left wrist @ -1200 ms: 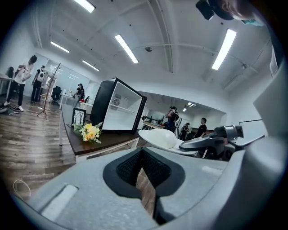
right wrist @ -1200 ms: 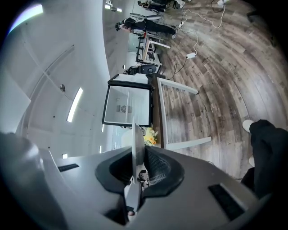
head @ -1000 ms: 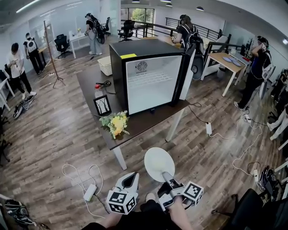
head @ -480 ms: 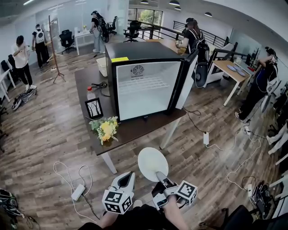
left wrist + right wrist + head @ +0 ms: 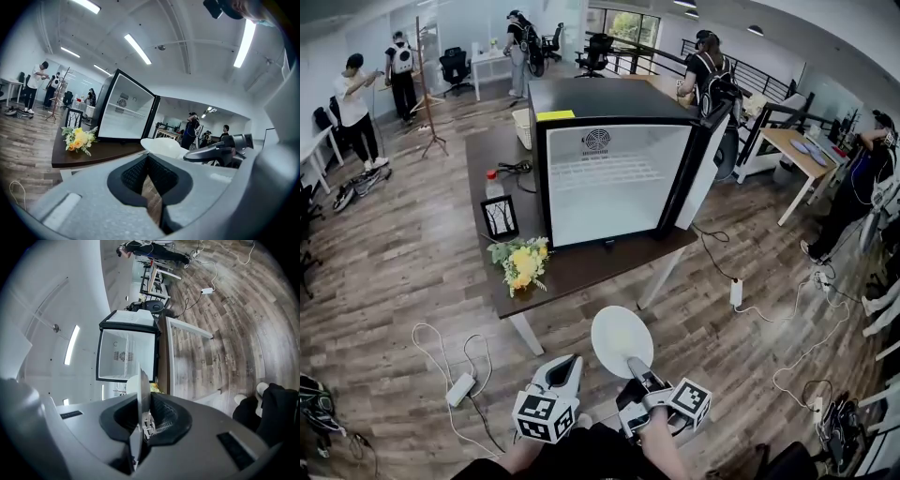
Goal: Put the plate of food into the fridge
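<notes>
White and round, the plate [image 5: 622,337] hangs over the wooden floor in front of the fridge [image 5: 614,173], short of the table [image 5: 581,267] edge and well apart from the open compartment. The right gripper [image 5: 635,366] grips its near rim. In the right gripper view the plate [image 5: 140,390] stands edge-on, pinched between the dark pads. The left gripper [image 5: 566,364] hovers just beside the plate without touching it. Its jaws look drawn together, with only a sliver of floor showing between them and nothing held. The fridge stands on the dark table, its door [image 5: 705,155] swung wide and the white interior showing. Near the fridge's front corner, on the side away from the door, sit yellow flowers [image 5: 521,264], a small picture frame [image 5: 500,217] and — behind the frame — a bottle [image 5: 494,185].
</notes>
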